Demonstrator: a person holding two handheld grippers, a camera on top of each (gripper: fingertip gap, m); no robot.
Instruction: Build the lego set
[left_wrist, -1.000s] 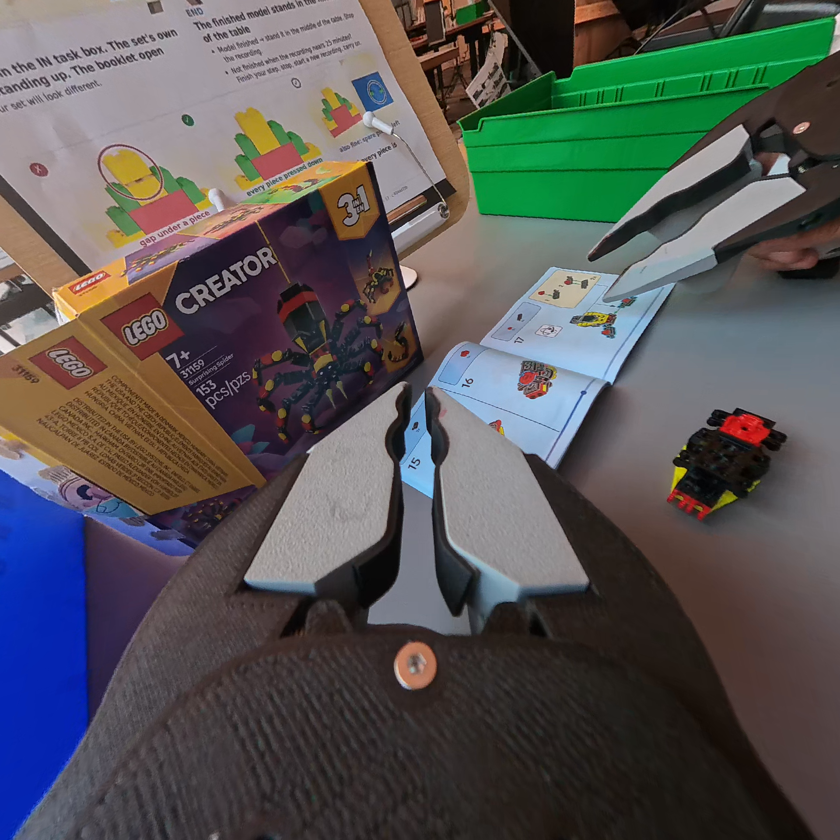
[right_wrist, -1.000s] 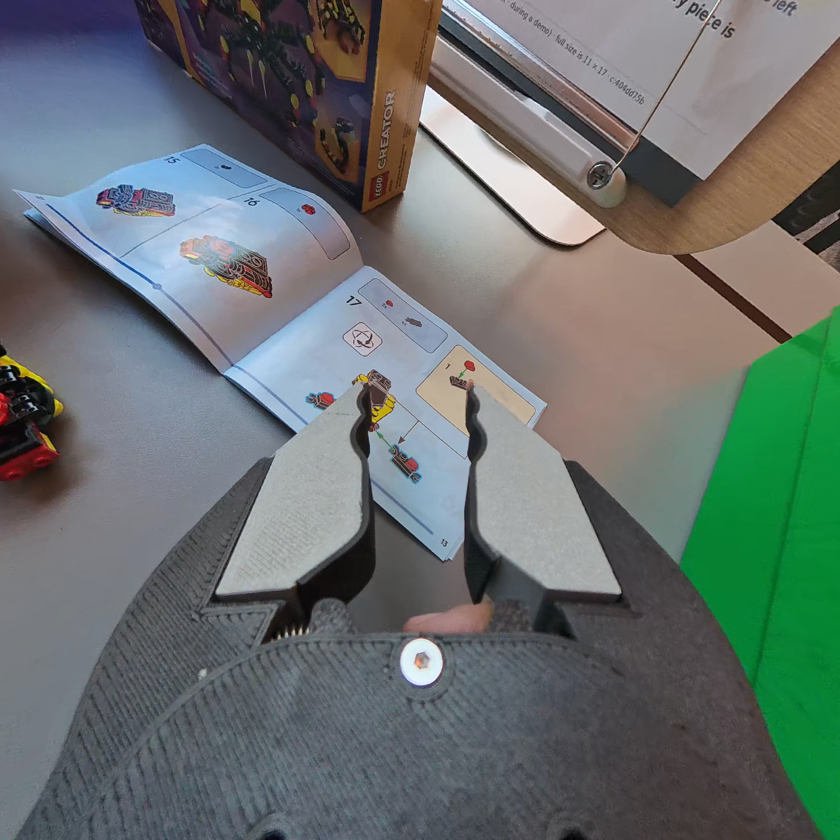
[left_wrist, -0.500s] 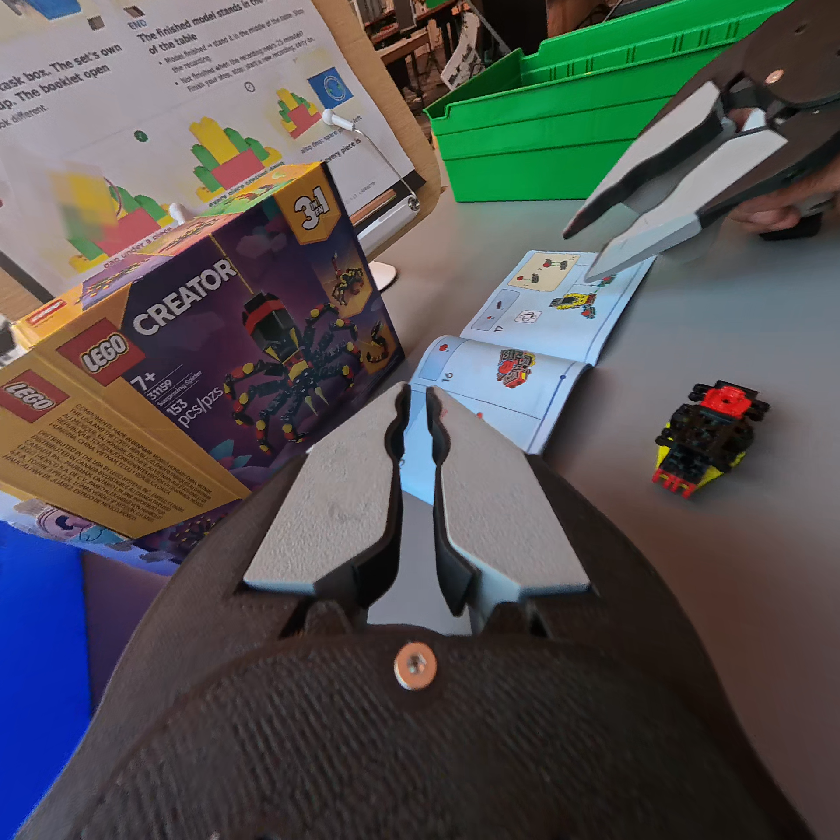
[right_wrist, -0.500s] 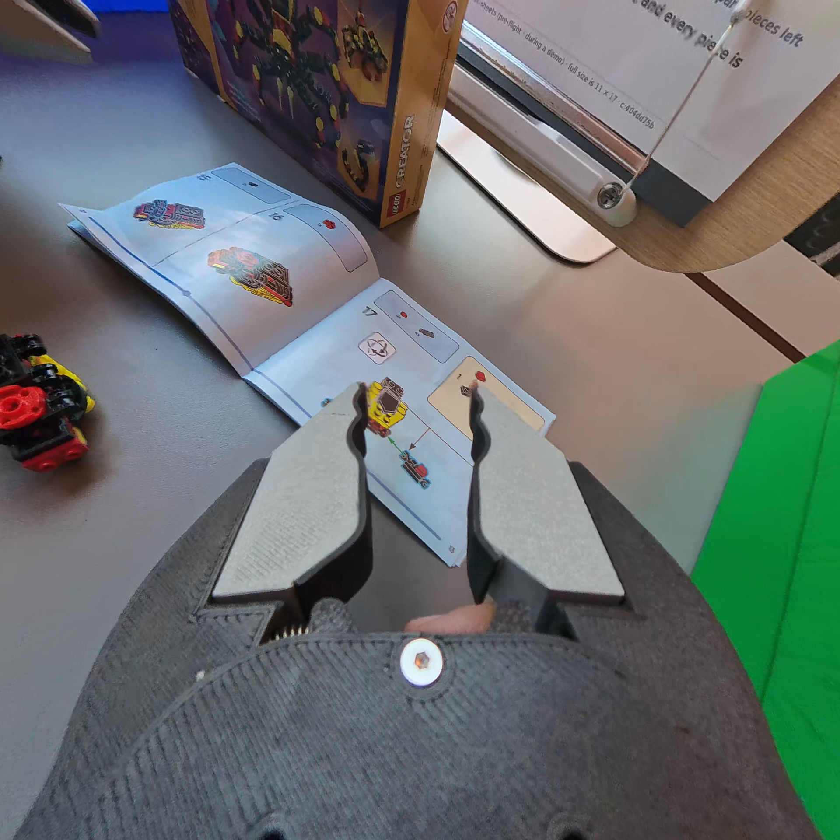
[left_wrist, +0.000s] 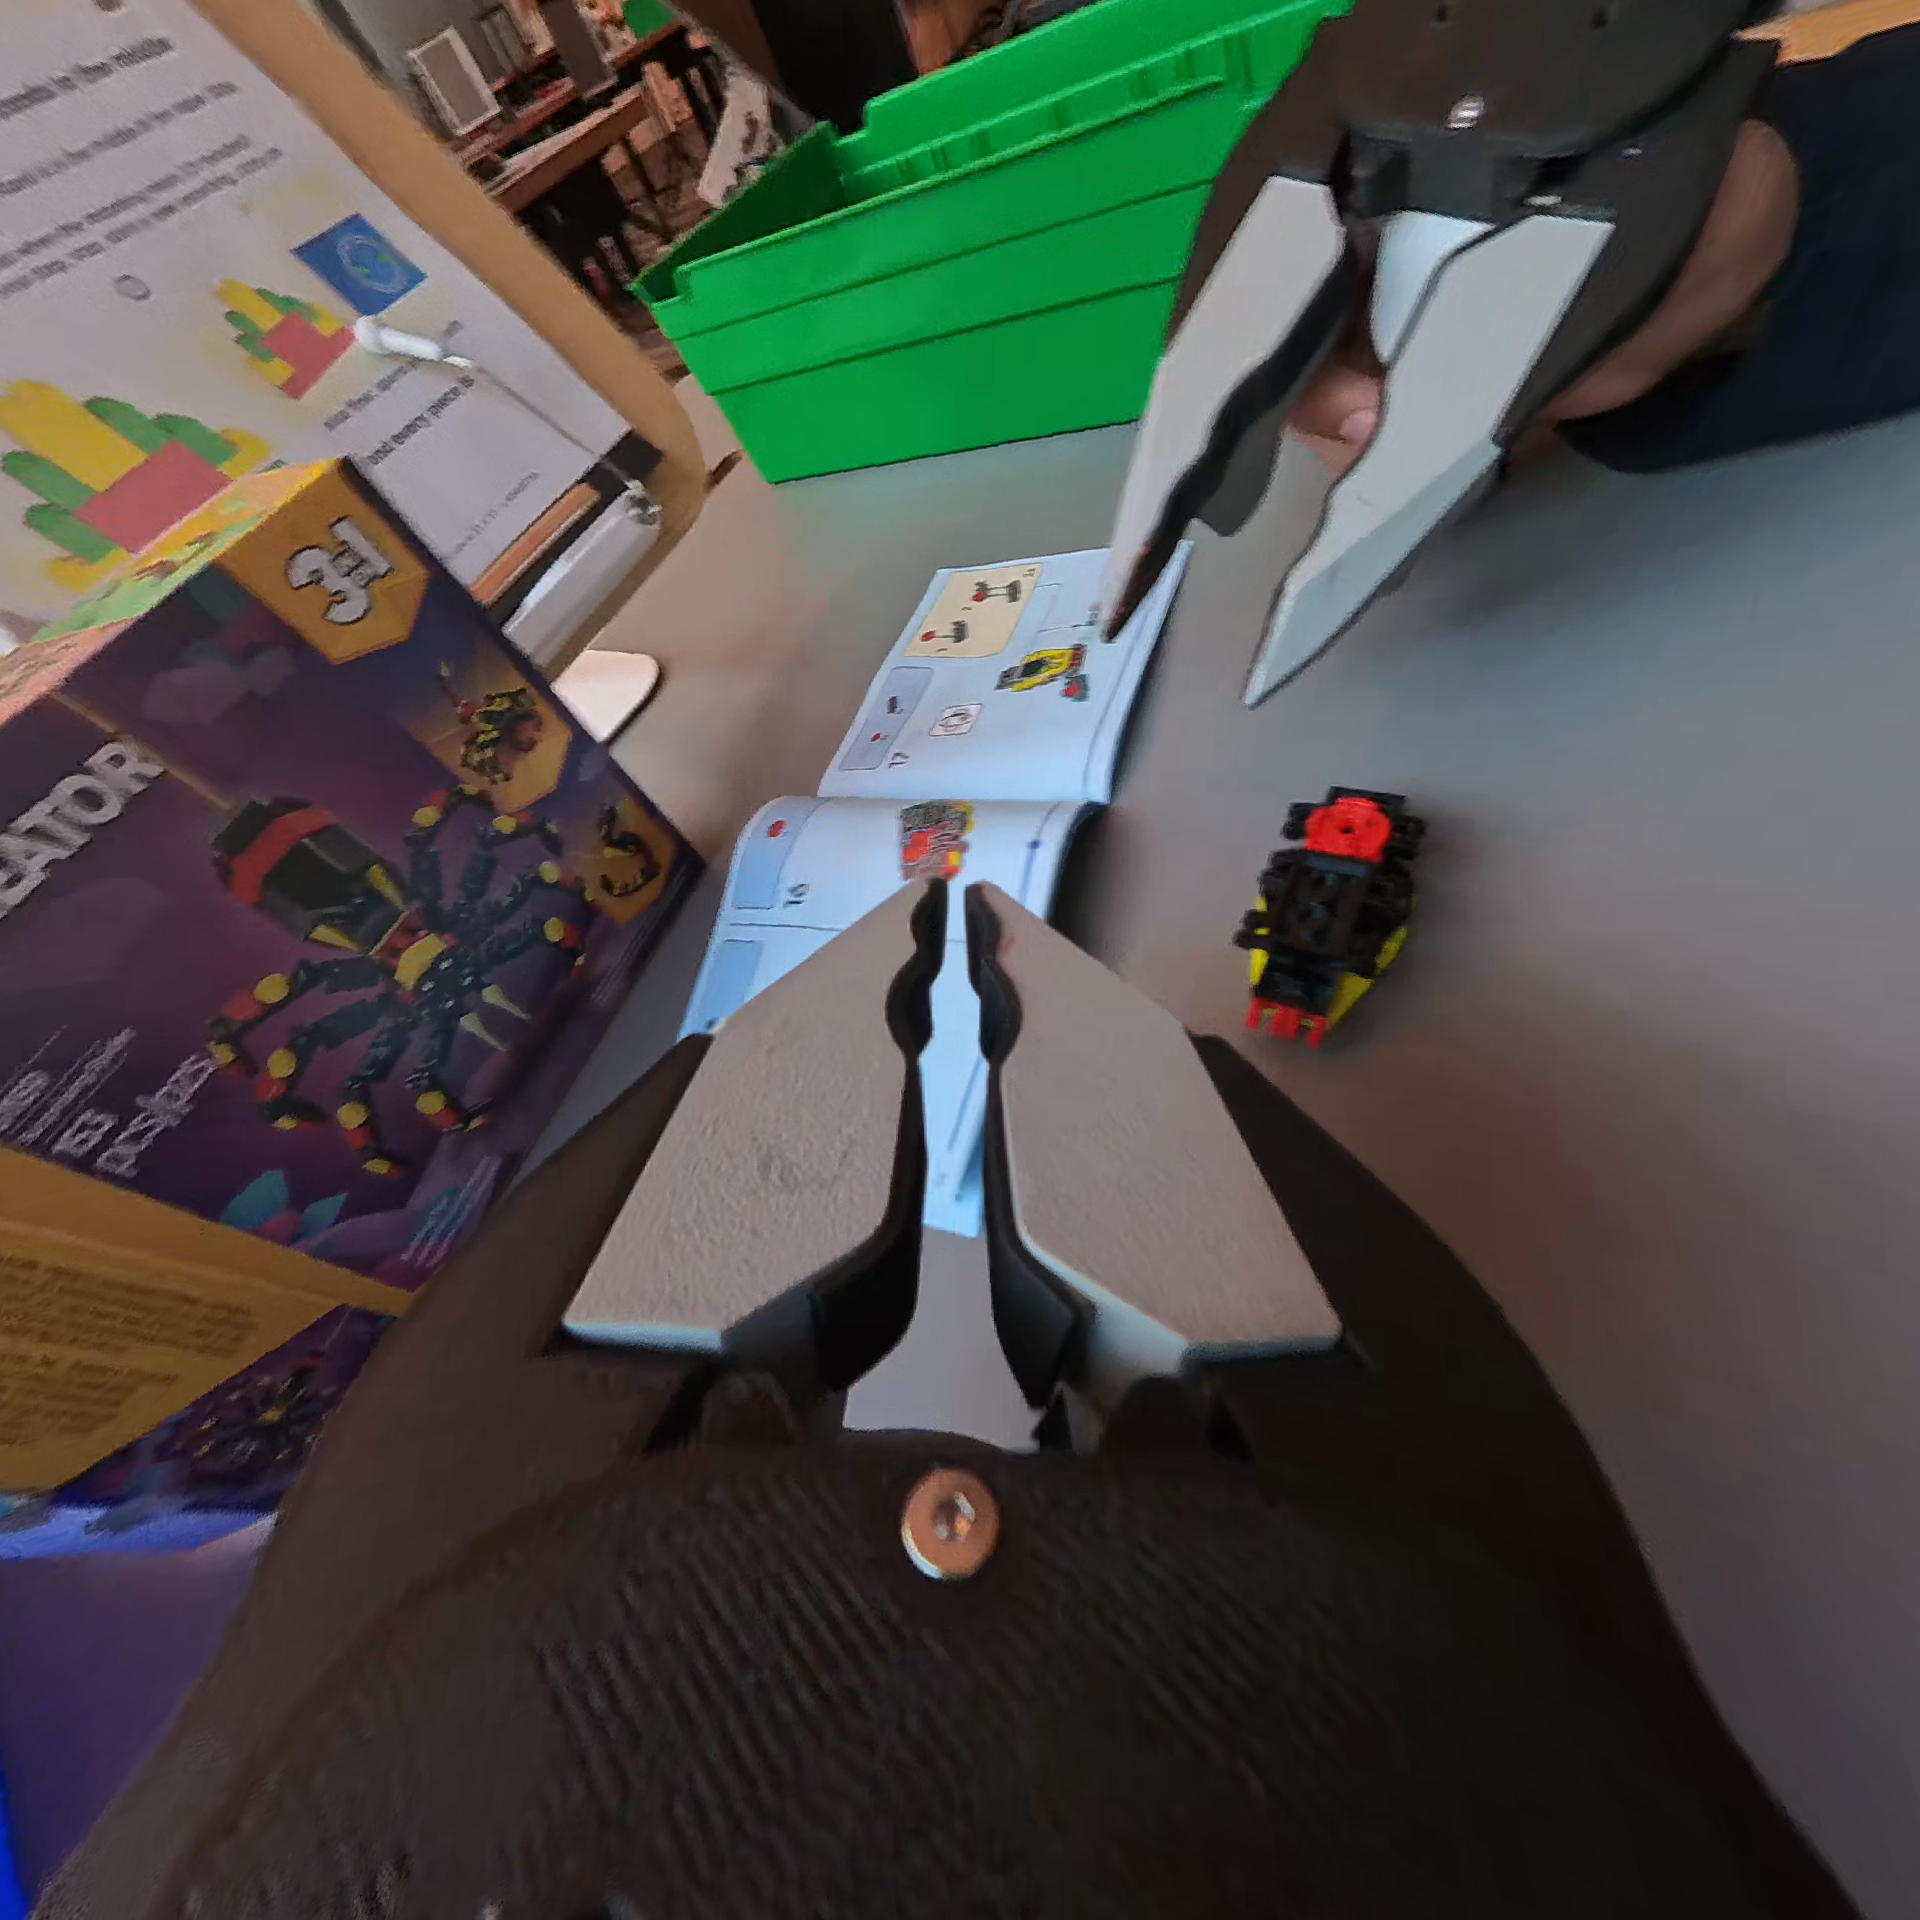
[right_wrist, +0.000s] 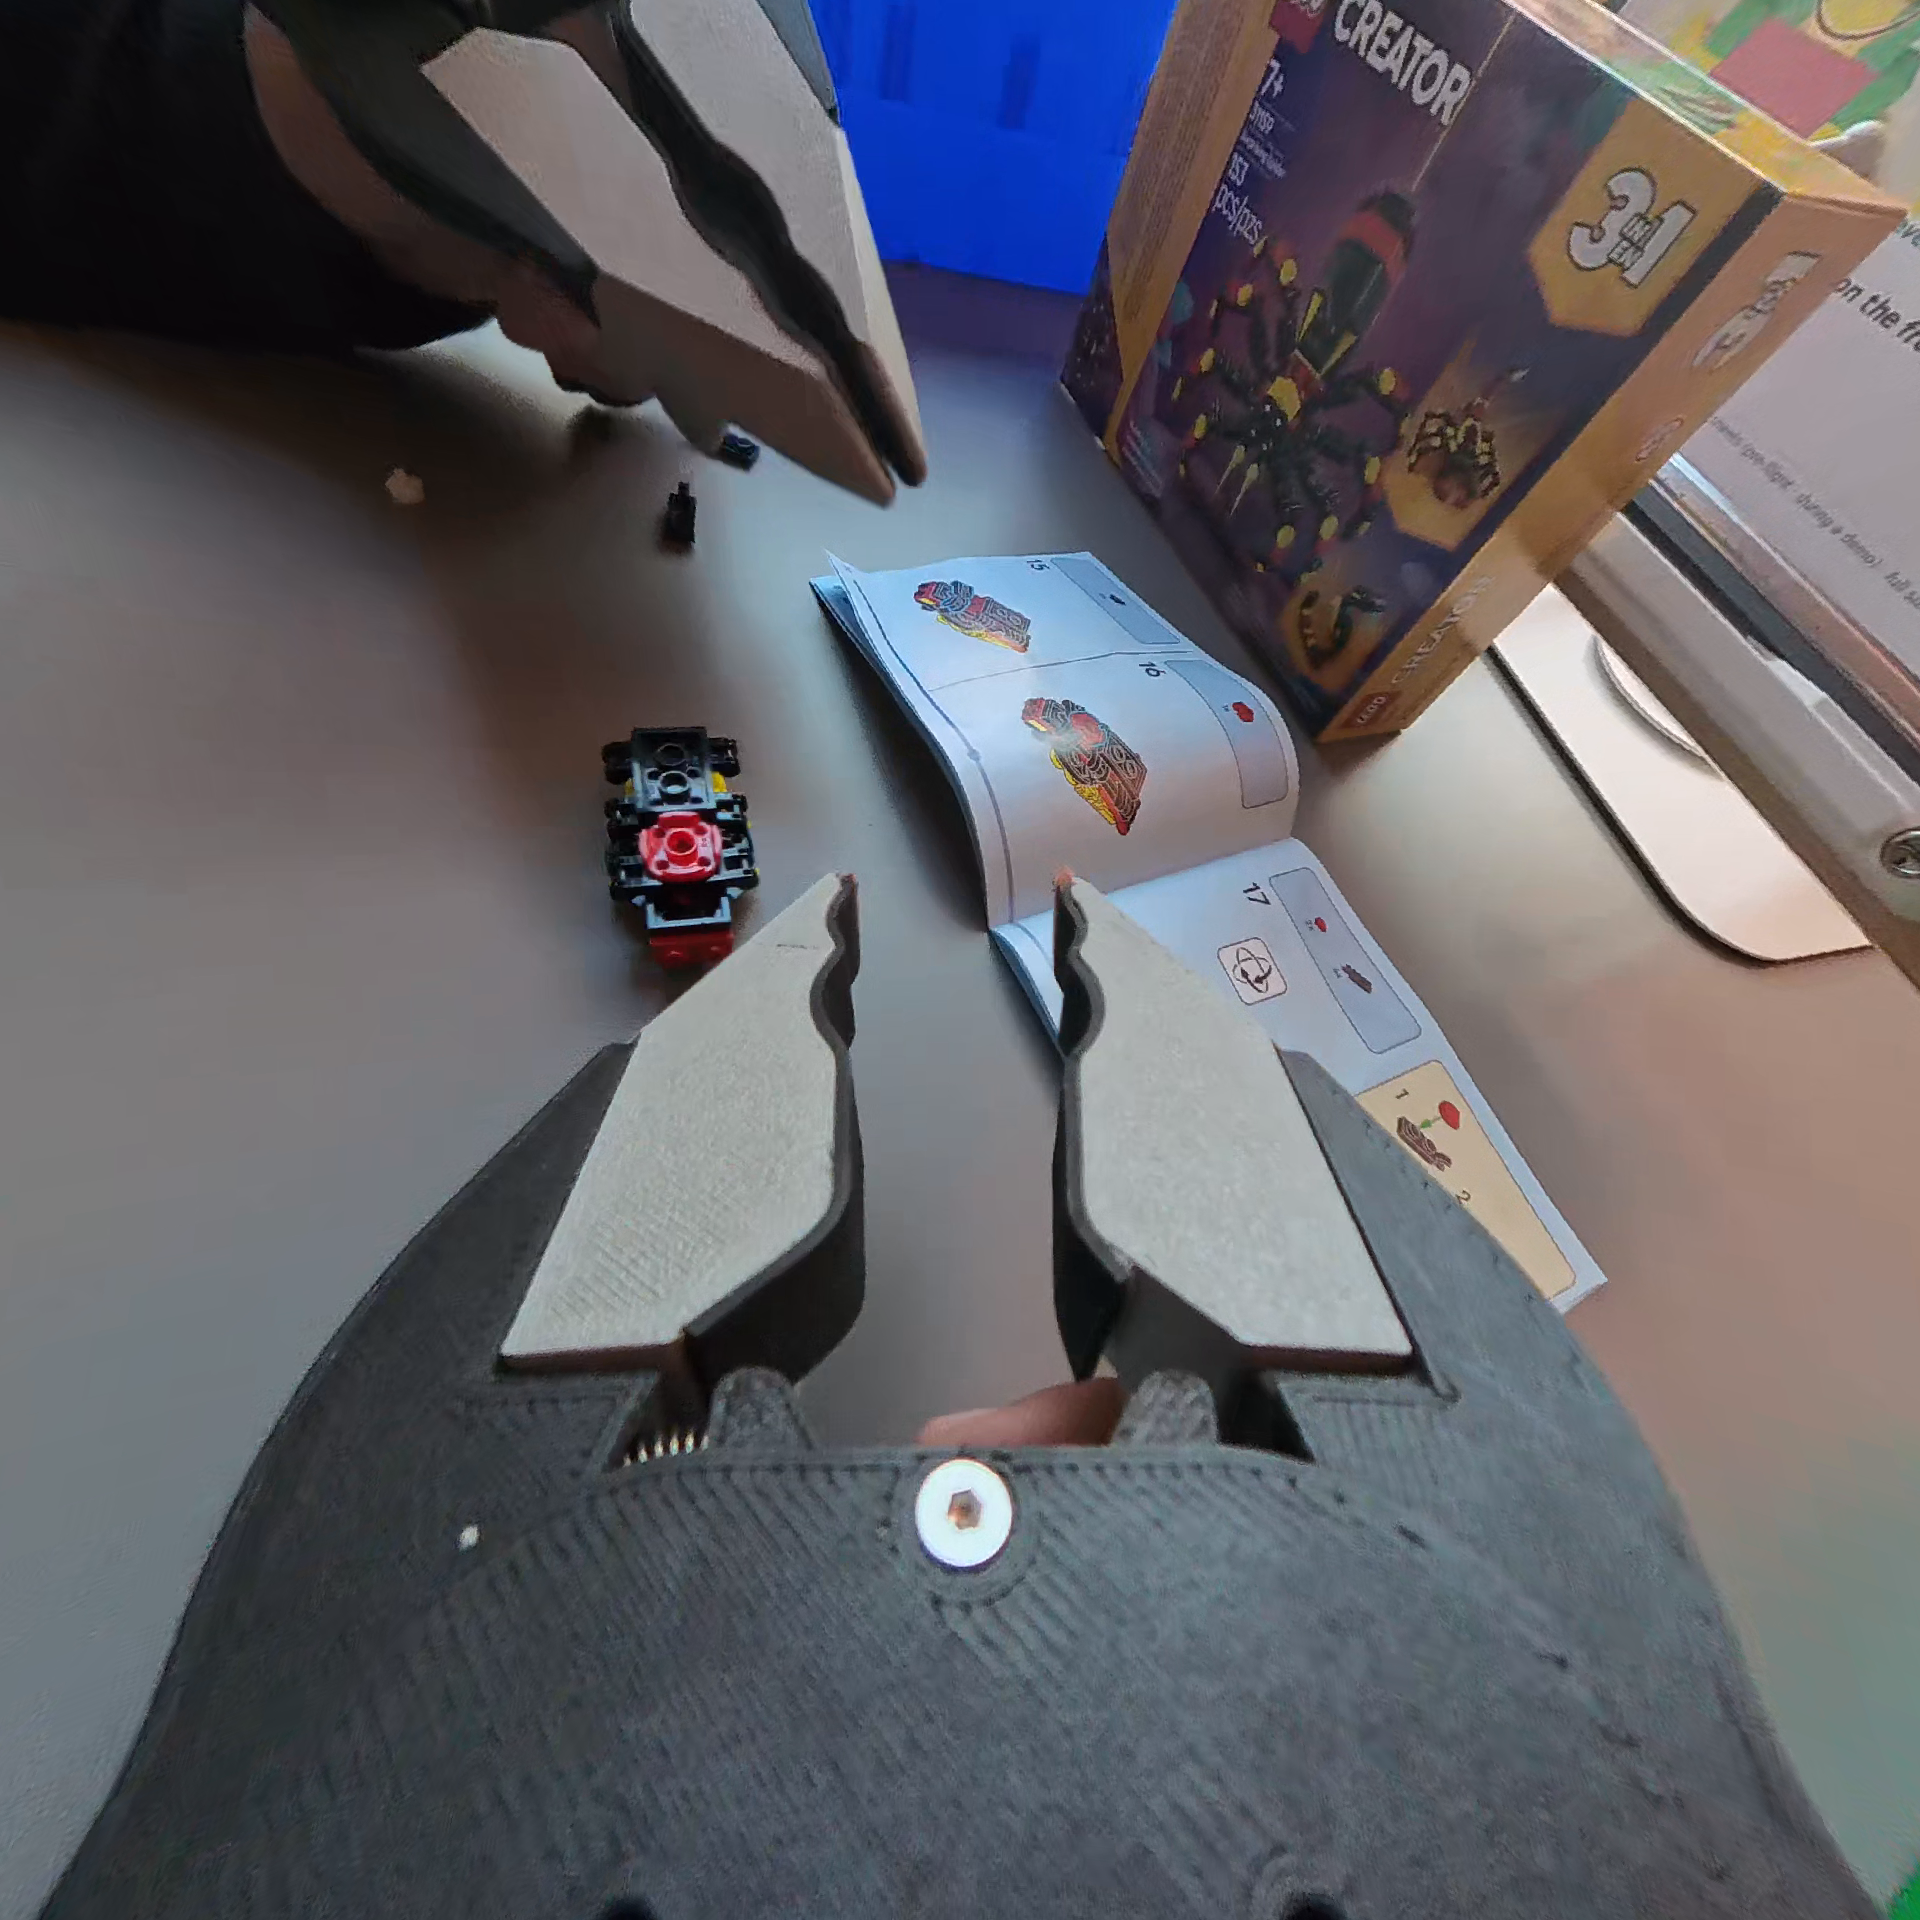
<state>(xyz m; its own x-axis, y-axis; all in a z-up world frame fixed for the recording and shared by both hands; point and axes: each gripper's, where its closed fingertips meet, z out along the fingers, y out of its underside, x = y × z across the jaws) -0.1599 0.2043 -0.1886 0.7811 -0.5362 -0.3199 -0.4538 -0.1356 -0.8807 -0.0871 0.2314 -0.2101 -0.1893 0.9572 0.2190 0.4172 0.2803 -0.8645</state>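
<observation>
Lego model (right_wrist: 677, 840) (black, red, yellow) lies ungripped.

Printed words and numbers stand on the purple-and-yellow set box (left_wrist: 312, 935) at 9 o'clock, the open booklet (left_wrist: 987, 727) at 12, and the poster (left_wrist: 156, 260) at 11.

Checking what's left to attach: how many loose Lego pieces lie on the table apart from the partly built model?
3: two small black pieces by the left gripper tips, and one tiny pale piece farther left. More may hide behind that gripper.
</observation>
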